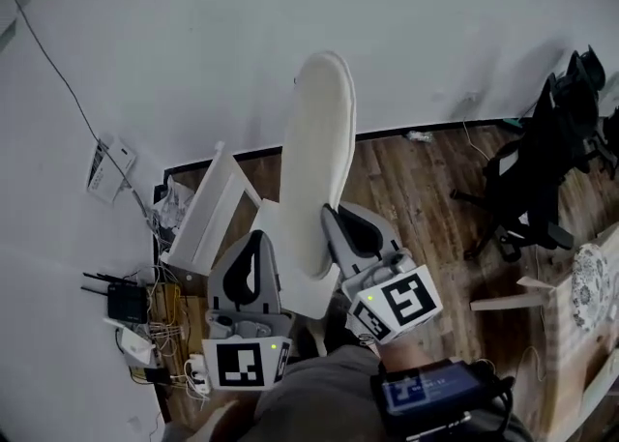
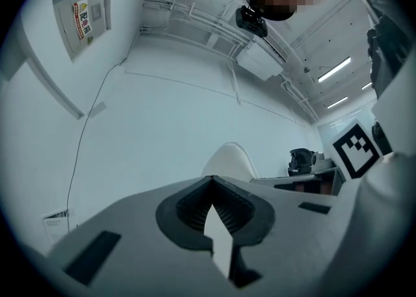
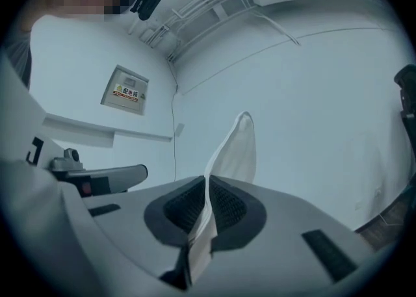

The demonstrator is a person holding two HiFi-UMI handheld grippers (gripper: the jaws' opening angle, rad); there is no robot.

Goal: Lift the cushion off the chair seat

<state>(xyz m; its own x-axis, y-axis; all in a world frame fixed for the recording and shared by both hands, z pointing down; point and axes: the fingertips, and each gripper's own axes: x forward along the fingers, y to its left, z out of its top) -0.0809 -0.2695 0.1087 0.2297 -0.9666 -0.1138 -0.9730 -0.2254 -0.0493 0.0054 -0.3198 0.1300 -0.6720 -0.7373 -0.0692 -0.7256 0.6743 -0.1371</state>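
A white cushion (image 1: 319, 160) stands on edge in the air, long side up, in front of the white wall. My left gripper (image 1: 259, 239) is shut on its lower left edge and my right gripper (image 1: 335, 216) is shut on its lower right edge. In the left gripper view the jaws (image 2: 211, 180) pinch a white strip of the cushion (image 2: 229, 158), whose top rises beyond them. In the right gripper view the cushion (image 3: 235, 149) runs up out of the closed jaws (image 3: 207, 180). A white surface (image 1: 311, 301) shows just below the cushion; whether it is the chair seat I cannot tell.
A white furniture panel (image 1: 208, 210) leans by the wall at left. Near it on the floor lie a black router (image 1: 126, 303) and tangled cables. A black office chair (image 1: 542, 164) stands at right on the wood floor, with a wooden table edge (image 1: 580, 324) nearer.
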